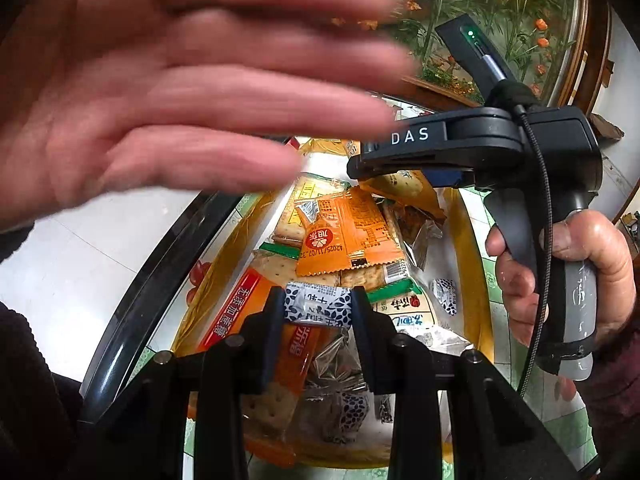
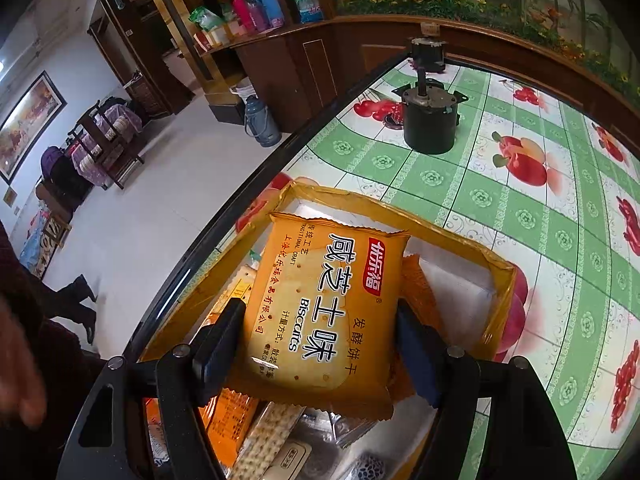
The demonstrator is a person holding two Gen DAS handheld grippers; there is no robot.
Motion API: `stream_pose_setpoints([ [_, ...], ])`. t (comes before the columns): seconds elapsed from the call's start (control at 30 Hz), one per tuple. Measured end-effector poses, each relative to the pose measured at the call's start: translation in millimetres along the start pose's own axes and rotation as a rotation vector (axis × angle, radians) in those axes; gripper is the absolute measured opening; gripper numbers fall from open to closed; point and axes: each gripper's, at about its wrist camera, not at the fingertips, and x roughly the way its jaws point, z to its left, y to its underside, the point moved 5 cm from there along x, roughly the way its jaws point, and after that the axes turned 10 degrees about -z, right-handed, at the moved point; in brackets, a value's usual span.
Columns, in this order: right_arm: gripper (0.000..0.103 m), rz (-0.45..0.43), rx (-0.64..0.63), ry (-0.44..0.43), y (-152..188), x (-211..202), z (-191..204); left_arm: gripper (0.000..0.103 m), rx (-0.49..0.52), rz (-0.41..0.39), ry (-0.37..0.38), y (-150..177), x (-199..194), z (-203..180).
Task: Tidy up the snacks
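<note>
Left gripper [image 1: 318,306] jaws pinch a small candy [image 1: 318,304]; right gripper [image 2: 320,344] jaws pinch a biscuit packet [image 2: 320,312], both over the snack box [image 2: 500,276] near the counter [image 2: 480,184] edge. Either slick wrapper could slip and miss its spot.

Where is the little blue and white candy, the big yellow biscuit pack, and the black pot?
candy [image 1: 318,306], left wrist view, wrapper middle
biscuit pack [image 2: 320,312], right wrist view, front middle
black pot [image 2: 429,130], right wrist view, side wall

A home's living room: fruit-print table [image 2: 500,168], thermos flasks [image 2: 260,4] on a wooden cabinet [image 2: 280,60], framed painting [image 2: 28,124].
</note>
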Motion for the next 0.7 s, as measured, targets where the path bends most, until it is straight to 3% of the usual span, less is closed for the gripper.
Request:
stream_pose_setpoints([
  [0.27,0.078,-0.007,-0.014,0.031,-1.5,7.8,-1.7,0.034,-0.020,-0.010,0.002,2.1,-2.8,2.4],
  [0.43,0.078,-0.001,-0.014,0.027,-0.7,13.0,0.6,0.052,-0.022,-0.016,0.001,3.4,-4.6,1.7],
  [0.57,0.078,-0.011,-0.009,0.025,-1.5,14.2,1.9,0.058,-0.020,-0.016,-0.007,4.6,-6.1,2.6],
  [0.63,0.078,-0.018,0.009,0.009,-2.4,12.2,1.9,0.076,-0.021,-0.016,-0.015,5.3,-7.2,3.5],
  [0.7,0.078,-0.024,0.018,-0.002,-3.2,9.5,2.4,0.078,-0.026,-0.016,-0.012,6.3,-8.6,3.8],
])
